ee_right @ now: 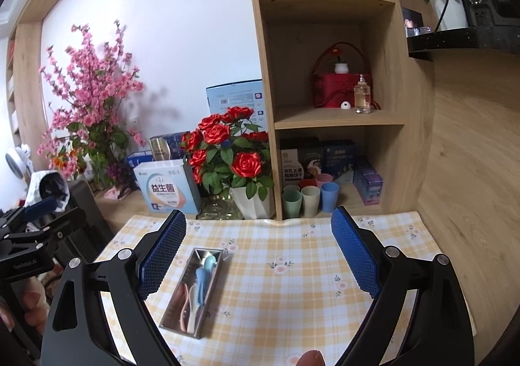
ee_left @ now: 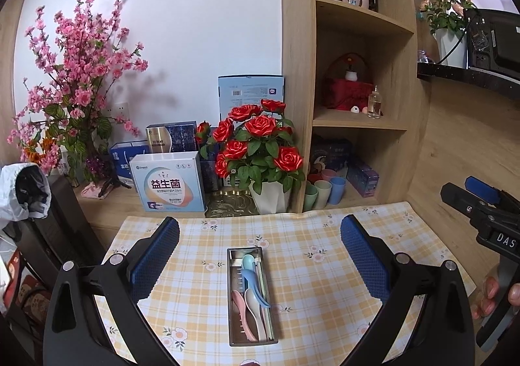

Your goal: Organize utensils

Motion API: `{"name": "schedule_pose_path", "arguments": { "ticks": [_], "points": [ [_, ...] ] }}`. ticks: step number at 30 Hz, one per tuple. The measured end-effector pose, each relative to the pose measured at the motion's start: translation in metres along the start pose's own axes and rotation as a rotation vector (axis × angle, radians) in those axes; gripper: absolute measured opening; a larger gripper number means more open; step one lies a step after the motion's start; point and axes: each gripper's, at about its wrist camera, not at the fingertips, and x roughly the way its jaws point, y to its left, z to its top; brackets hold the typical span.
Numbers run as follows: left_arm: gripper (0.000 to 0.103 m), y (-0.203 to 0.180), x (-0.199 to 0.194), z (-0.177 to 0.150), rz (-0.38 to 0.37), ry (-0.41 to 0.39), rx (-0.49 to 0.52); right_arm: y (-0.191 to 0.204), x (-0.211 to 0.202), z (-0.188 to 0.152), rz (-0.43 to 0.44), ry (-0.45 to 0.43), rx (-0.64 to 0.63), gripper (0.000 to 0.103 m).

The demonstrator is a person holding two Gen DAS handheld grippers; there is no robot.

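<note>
My left hand-held gripper (ee_left: pixel 260 252) is spread wide with nothing in it, hanging over the table (ee_left: pixel 325 268). The steel utensil tray (ee_left: pixel 251 296) sits dead center ahead, long axis running straight away from me, so left is nearer I think. Right hand-held gripper (ee_right: pixel 258 250) is also wide and empty; from there the tray lies left.

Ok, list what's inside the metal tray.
The metal tray holds a teal spoon, blue spoon, pink spoon, white spoon and pale chopsticks. Anything beneath them is covered.
</note>
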Motion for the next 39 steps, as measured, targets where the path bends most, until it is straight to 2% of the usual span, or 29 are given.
{"name": "schedule_pose_path", "arguments": {
  "ticks": [24, 39],
  "points": [
    [0.097, -0.011, -0.006, -0.002, -0.006, 0.009, 0.013, -0.009, -0.012, 0.001, -0.034, -0.015, 0.024, 0.088],
    [0.097, -0.005, -0.001, -0.004, -0.016, 0.03, -0.005, -0.01, -0.009, -0.001, -0.041, -0.006, 0.019, 0.088]
  ]
}}
